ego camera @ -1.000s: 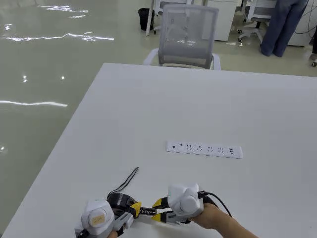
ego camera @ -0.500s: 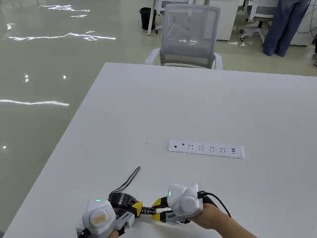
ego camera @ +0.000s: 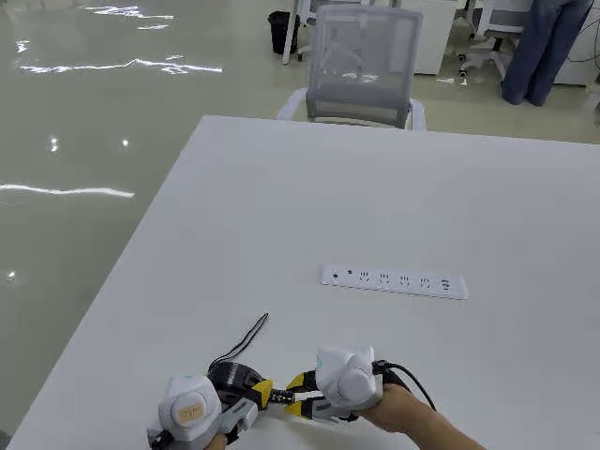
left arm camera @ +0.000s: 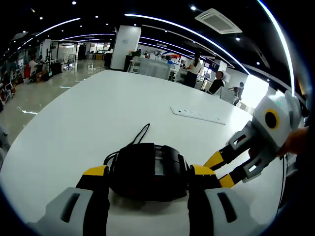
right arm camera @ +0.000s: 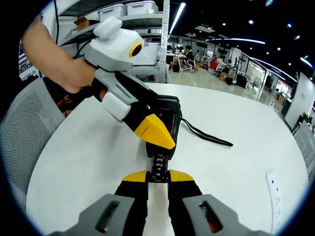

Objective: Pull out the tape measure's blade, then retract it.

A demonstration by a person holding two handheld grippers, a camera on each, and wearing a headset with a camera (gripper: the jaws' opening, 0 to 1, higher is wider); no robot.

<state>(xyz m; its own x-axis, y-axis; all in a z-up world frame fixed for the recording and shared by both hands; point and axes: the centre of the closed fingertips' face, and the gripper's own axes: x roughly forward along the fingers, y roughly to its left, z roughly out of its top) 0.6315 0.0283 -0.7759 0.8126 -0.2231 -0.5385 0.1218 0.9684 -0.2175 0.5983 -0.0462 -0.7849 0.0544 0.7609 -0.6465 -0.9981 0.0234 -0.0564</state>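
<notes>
tape measure (left arm camera: pixel 147 169) — black, flat on table (ego camera: pixel 375 206) | blade (right arm camera: pixel 158 164) — short stretch out

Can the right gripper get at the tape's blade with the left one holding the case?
Probably yes: the right gripper is shut on the short blade stub. The left gripper clamps the case by its sides, leaving its mouth free.

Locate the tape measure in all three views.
Head view: tape measure near the bottom edge, left of centre.
Left gripper view: its black case low centre, between the jaws.
Right gripper view: case at centre; its blade runs down into the jaws.
Shared landmark: power strip.
</notes>
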